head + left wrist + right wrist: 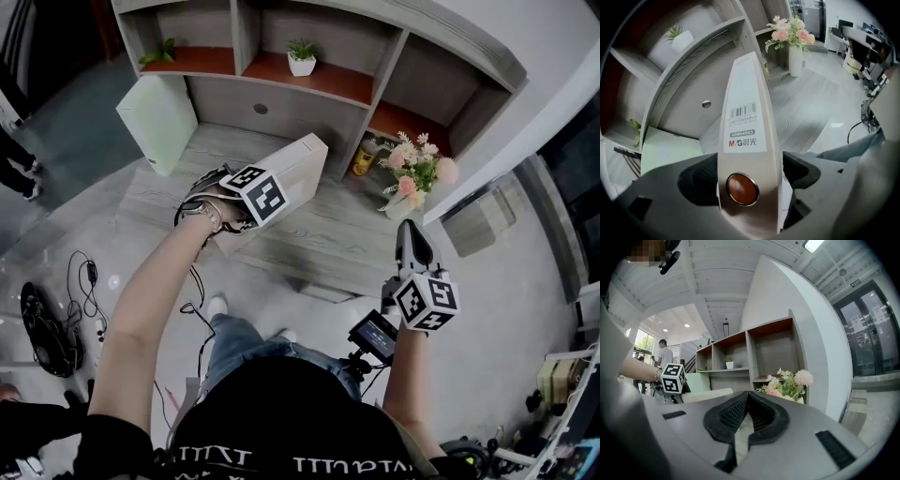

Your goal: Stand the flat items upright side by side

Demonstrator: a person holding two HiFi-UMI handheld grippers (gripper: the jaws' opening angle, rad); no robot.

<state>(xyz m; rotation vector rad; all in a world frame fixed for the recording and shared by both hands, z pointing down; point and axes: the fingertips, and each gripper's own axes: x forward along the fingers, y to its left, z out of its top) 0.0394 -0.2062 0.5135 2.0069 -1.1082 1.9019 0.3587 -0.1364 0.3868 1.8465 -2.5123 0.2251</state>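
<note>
Left claw (749, 187) grips a tilted beige plastic file box (747, 108) over the grey wood tabletop (319, 239) — best set upright, flush beside the standing pale-green file box (159, 122); right claw (745, 420) closed, empty.

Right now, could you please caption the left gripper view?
Left gripper holds a beige file box by its spine, over the grey desk, flowers beyond.

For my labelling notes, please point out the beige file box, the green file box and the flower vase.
beige file box (747, 86): left gripper view, on its narrow spine above the barcode.
green file box (159, 124): head view, on its broad side.
flower vase (795, 61): left gripper view, on its white body.
</note>
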